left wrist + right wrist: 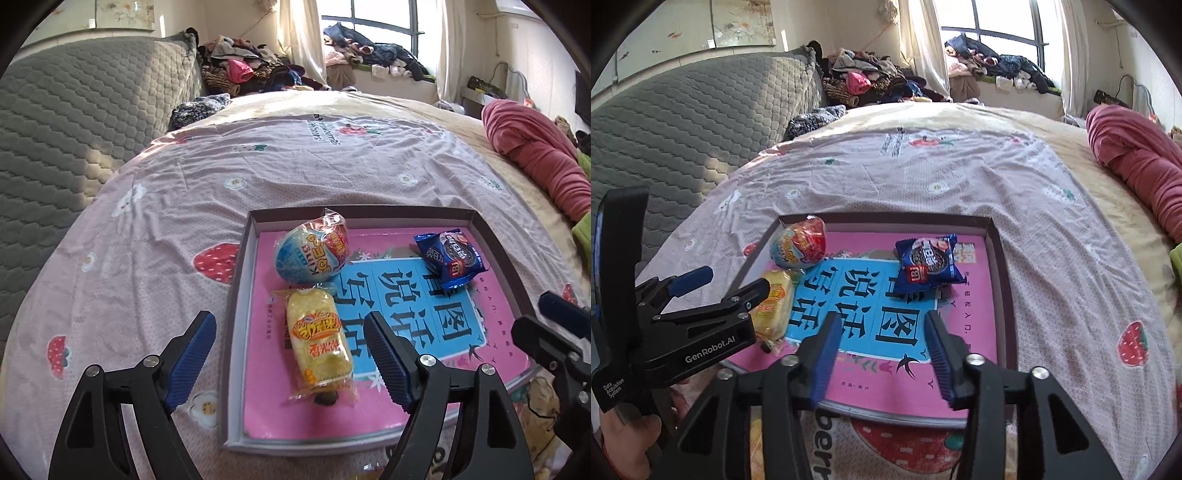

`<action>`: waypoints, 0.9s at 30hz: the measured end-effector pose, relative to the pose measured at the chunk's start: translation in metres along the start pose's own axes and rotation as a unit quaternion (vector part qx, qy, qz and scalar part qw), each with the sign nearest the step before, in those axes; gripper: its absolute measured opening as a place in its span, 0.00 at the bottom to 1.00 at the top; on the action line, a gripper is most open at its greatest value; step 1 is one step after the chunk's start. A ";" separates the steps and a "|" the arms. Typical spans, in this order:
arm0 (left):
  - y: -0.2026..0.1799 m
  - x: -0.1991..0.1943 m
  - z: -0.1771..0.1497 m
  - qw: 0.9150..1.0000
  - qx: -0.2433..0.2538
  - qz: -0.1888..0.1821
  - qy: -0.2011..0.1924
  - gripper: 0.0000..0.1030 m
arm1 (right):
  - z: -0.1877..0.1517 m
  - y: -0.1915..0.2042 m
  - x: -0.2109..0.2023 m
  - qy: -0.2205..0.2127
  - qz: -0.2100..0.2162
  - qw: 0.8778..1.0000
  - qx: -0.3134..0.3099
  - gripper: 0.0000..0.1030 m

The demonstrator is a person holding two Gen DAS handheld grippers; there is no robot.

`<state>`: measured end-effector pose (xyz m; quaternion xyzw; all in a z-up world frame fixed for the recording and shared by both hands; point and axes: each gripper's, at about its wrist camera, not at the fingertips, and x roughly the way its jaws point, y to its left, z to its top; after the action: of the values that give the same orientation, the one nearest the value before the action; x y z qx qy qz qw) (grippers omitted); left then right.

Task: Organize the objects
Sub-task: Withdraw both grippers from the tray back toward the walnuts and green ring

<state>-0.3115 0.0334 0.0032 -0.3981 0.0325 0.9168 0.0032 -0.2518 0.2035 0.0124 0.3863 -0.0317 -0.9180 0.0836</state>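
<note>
Flanking tray (236, 295): grey quilt (74, 122), red blanket (535, 155).

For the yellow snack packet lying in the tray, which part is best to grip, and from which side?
Probably the middle of the yellow snack packet, from above, fingers across its narrow width. It lies flat and long in the tray, its long sides free; the egg-shaped toy sits close at its far end, and its crimped ends look flimsy.

Three snacks (319, 345) in tray (236, 295)
</note>
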 end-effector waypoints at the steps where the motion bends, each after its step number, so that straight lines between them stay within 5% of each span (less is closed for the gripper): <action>1: 0.001 -0.006 -0.001 1.000 0.001 0.002 0.000 0.81 | 0.000 0.001 -0.005 -0.002 0.000 1.000 -0.002 0.54; 27: 0.018 -0.202 -0.046 0.998 -0.024 -0.014 -0.054 0.92 | -0.023 0.024 -0.188 -0.054 0.005 0.998 -0.036 0.90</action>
<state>-0.1403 0.0168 0.1203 -0.3480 0.0050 0.9375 0.0083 -0.1031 0.2139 0.1318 0.3329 -0.0055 -0.9376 0.1004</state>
